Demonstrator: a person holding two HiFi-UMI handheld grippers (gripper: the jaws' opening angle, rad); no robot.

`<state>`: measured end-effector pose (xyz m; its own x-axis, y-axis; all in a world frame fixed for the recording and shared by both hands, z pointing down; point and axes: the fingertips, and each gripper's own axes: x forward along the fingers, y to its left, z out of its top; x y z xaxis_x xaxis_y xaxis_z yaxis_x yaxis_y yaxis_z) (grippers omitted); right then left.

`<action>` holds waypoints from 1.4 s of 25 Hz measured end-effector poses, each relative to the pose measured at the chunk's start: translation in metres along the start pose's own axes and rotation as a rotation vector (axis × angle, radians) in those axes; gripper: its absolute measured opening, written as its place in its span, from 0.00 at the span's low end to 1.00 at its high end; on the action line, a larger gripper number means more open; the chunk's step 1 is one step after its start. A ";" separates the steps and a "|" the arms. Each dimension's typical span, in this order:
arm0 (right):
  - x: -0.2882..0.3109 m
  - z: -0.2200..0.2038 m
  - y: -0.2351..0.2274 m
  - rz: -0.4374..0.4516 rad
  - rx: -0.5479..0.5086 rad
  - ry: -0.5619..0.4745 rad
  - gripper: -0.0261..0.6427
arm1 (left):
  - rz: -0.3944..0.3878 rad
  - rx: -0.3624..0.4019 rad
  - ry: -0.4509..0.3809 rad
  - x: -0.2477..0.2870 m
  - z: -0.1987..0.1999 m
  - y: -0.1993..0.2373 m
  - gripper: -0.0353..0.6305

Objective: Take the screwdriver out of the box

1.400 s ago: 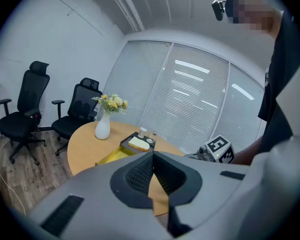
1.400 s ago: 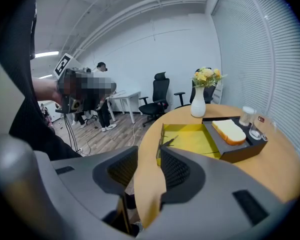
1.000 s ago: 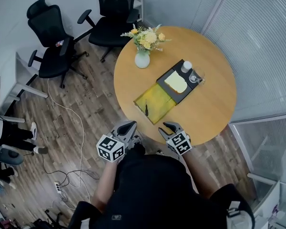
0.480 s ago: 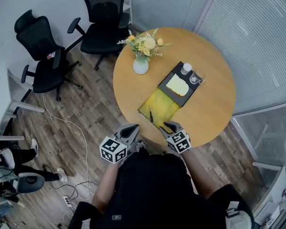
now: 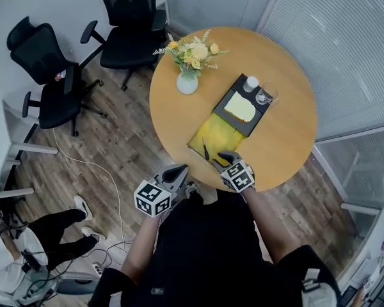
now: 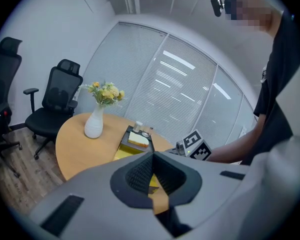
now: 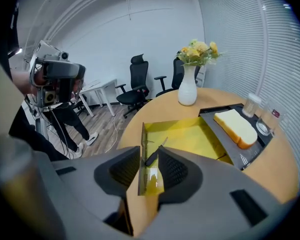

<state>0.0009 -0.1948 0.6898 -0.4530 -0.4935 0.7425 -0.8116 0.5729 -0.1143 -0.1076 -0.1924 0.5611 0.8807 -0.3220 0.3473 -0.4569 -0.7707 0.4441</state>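
Observation:
An open yellow box [image 5: 219, 133] lies on the round wooden table [image 5: 288, 139]. A black-handled screwdriver [image 5: 205, 152] rests inside it near the front left wall. My right gripper [image 5: 225, 157] hovers over the table's near edge, right at the box's near corner. In the right gripper view the screwdriver [image 7: 152, 158] shows through the gap of the right gripper [image 7: 149, 148], just past the tips. Its jaws have just been closing and stand open with nothing pressed between them. My left gripper [image 5: 179, 169] hangs off the table's left edge, tips together, in the left gripper view [image 6: 152, 155] too.
A black tray [image 5: 233, 121] behind the box holds a slice of bread [image 5: 240, 107], a white cup [image 5: 251, 83] and a glass [image 5: 265, 96]. A white vase of yellow flowers [image 5: 187, 82] stands at the table's left. Office chairs [image 5: 125, 27], a floor cable [image 5: 89, 168] and a person [image 5: 45, 242] are to the left.
My right gripper has moved forward and down from the table's edge to the near corner of the yellow box. The left gripper shifted slightly forward. The person on the floor side has moved.

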 end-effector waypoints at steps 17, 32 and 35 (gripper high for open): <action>0.068 -0.013 -0.009 0.096 -0.008 0.165 0.20 | 0.041 -0.041 0.000 0.020 0.005 0.007 0.06; 0.091 -0.027 -0.013 0.135 0.073 0.269 0.19 | 0.043 -0.069 0.003 0.025 0.005 0.018 0.06; 0.097 -0.029 -0.013 0.151 0.073 0.295 0.19 | 0.040 -0.069 0.005 0.027 0.004 0.019 0.06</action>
<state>-0.0219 -0.2307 0.7821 -0.4525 -0.1902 0.8713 -0.7725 0.5718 -0.2763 -0.0925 -0.2180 0.5757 0.8610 -0.3488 0.3702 -0.4994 -0.7174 0.4858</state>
